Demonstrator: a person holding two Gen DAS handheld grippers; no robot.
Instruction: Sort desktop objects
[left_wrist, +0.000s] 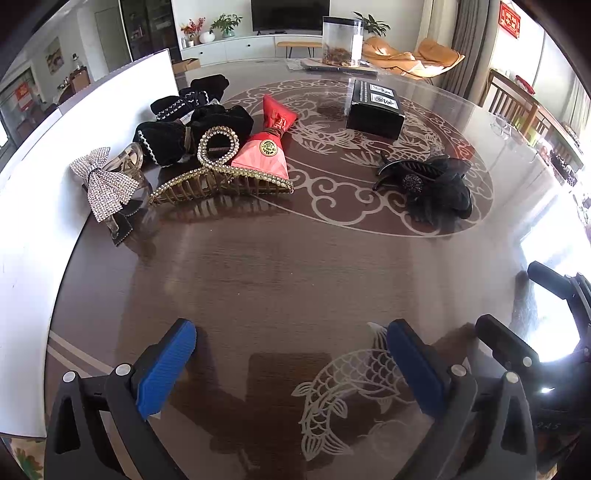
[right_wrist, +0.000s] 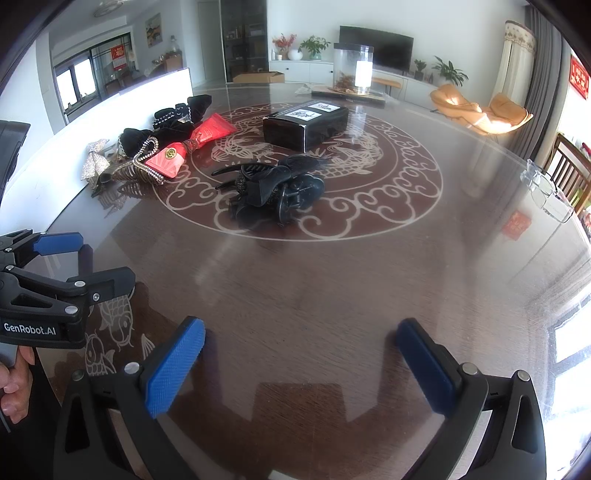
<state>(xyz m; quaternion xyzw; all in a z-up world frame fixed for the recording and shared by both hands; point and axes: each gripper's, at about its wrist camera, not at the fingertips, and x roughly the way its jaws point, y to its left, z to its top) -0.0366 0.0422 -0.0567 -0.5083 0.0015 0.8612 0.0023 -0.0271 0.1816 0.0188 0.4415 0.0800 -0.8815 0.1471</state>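
Note:
Hair accessories lie on a dark glass-topped table (left_wrist: 280, 280). At the left are a rhinestone bow clip (left_wrist: 105, 184), a gold rhinestone claw clip (left_wrist: 218, 177), black velvet bows (left_wrist: 192, 129) and a red pouch (left_wrist: 267, 147). A black flower claw clip (left_wrist: 432, 184) lies apart in the middle; it also shows in the right wrist view (right_wrist: 273, 188). A black box (left_wrist: 375, 109) stands behind it. My left gripper (left_wrist: 291, 354) is open and empty over bare table. My right gripper (right_wrist: 301, 354) is open and empty, well short of the black clip.
A white board (left_wrist: 44, 206) runs along the table's left edge. A clear jar (left_wrist: 341, 42) stands at the far edge. A clear plastic piece (right_wrist: 546, 192) lies near the right rim. Chairs stand beyond the table at the right.

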